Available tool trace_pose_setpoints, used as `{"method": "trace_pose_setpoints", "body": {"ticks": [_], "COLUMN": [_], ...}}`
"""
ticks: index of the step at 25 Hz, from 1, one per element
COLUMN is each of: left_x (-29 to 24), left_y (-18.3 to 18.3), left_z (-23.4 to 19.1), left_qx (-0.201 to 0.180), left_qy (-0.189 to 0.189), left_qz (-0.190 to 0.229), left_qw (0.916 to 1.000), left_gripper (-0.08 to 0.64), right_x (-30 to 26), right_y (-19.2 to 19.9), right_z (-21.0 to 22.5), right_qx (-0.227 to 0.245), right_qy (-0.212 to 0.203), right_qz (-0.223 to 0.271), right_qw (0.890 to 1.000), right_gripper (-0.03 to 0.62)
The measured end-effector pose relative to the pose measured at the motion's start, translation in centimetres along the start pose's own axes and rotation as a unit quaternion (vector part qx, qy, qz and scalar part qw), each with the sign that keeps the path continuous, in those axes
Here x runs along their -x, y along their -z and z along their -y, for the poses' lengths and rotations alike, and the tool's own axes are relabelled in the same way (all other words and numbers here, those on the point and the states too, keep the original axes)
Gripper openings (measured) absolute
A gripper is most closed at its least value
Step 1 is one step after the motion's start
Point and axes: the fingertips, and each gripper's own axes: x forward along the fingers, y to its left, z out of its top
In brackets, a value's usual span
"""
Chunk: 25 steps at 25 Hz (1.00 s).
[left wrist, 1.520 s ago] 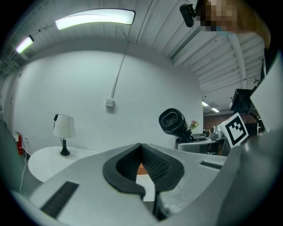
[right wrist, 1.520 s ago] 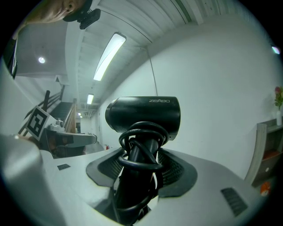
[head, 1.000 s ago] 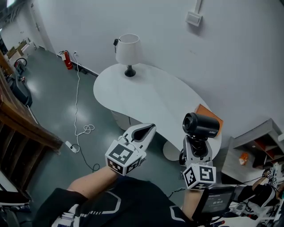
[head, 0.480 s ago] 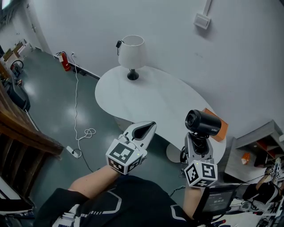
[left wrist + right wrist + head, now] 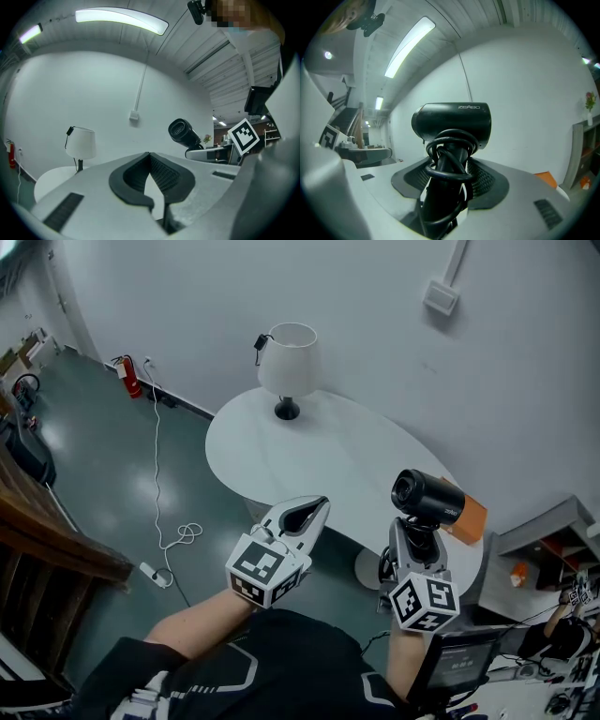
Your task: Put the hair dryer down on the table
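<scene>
Over at the right side of the head view, the right gripper [image 5: 413, 538] is clamped on the handle of the black hair dryer [image 5: 427, 495]. The barrel sticks up above the jaws with its nozzle pointing off to the left. The right gripper view shows why the grip looks so chunky: the cord [image 5: 447, 161] is looped round the handle, so the pads are squeezing cord and handle together. My guess is that's done to keep the cable from dangling.

So the dryer is still up in the air, near the right end of the white table [image 5: 309, 456] and not resting on it yet. Plenty of bare tabletop to pick from, tbh. Only the lamp [image 5: 288, 362] at the far end and an orange thing [image 5: 466, 517] at the right end sit on it, so I'd aim for the middle.

The left gripper [image 5: 311, 511] has its jaws closed together with nothing between them. It just hangs level beside the other one, probably on standby.

Containers: nothing much, really. No box or tray on the table. The grey shelf unit [image 5: 548, 526] at the right edge has open compartments, and one holds a small orange item [image 5: 518, 571] that's too small to identify. Whatever else is in there, I can't tell.
</scene>
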Motion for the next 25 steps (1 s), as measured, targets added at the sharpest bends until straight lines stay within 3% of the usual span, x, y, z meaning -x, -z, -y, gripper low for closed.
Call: {"method": "trace_pose_setpoints", "body": {"ticks": [7, 13, 25], "left_x": [0.9, 0.4, -5.6], "left_y": [0.1, 0.7, 1.7], "left_z": [-2.2, -4.3, -7.8], "left_qx": [-0.016, -0.002, -0.016], "left_qy": [0.021, 0.015, 0.004], "left_qz": [-0.003, -0.009, -0.031], "left_qw": [0.9996, 0.9998, 0.9994], "left_gripper": [0.006, 0.006, 0.006], "right_x": [-1.5, -3.5, -10.8], "right_y": [0.7, 1.4, 2.1], "right_z": [-2.8, -3.7, 0.6], "right_qx": [-0.010, -0.004, -0.025], "right_qy": [0.000, -0.002, -0.002], "right_qz": [0.005, -0.015, -0.041], "right_qw": [1.000, 1.000, 0.999], "right_gripper": [0.248, 0.247, 0.248]}}
